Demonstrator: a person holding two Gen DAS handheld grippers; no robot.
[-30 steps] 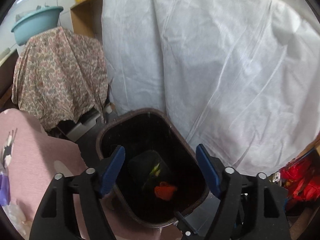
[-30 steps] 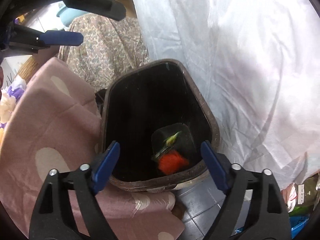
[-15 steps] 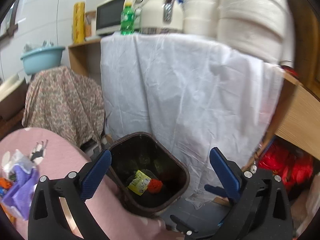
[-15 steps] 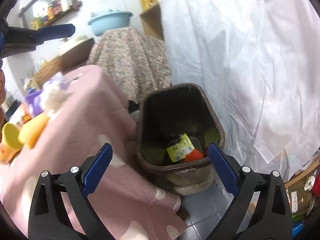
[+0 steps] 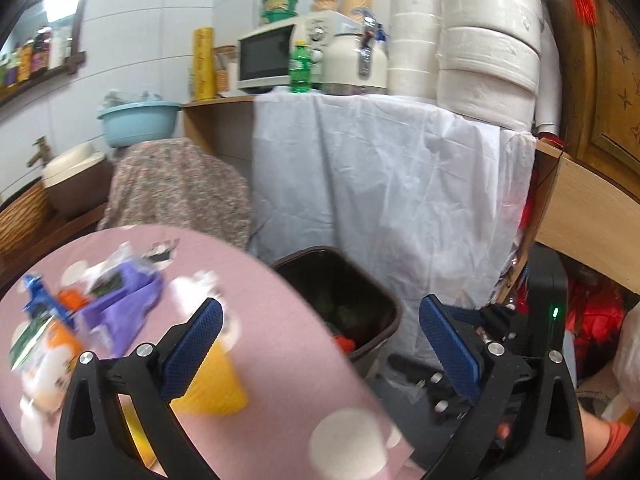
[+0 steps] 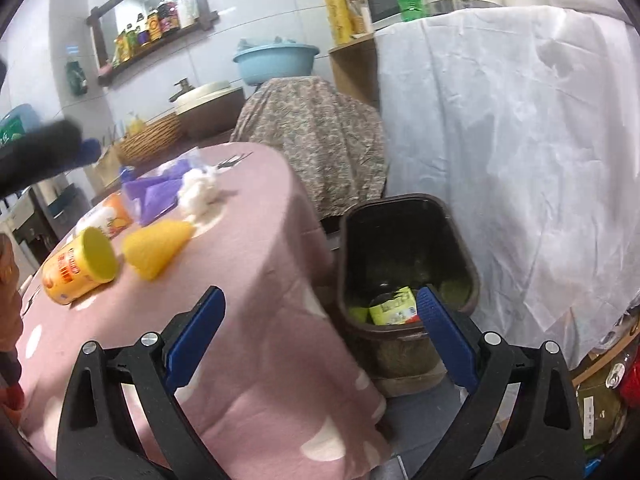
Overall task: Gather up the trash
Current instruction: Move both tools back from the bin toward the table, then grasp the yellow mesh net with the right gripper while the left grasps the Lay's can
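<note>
A dark brown trash bin (image 6: 404, 236) stands on the floor beside the pink table (image 6: 256, 280); inside lie a yellow-green packet (image 6: 394, 306) and something red (image 5: 345, 343). On the table lie a yellow cone (image 6: 156, 244), a yellow-lidded orange can (image 6: 78, 266), a white crumpled wad (image 6: 198, 192), purple wrapping (image 6: 154, 194) and an orange-white packet (image 5: 48, 364). My right gripper (image 6: 318, 332) is open and empty, above the table's edge and the bin. My left gripper (image 5: 320, 344) is open and empty too, over the table (image 5: 288, 360) near the blurred cone (image 5: 212, 384).
A white sheet (image 5: 400, 200) drapes a shelf behind the bin, with a microwave (image 5: 272, 56), green bottle (image 5: 301, 67) and paper rolls (image 5: 480, 40) on top. A floral cloth (image 6: 316, 136) covers something left of the bin. A blue basin (image 6: 276, 63) sits behind it. Red bags (image 5: 600, 312) lie at right.
Both grippers have risen and pulled back from over the bin toward the table; the bin now sits smaller and the table's trash has come into view. The left jaws widened.
</note>
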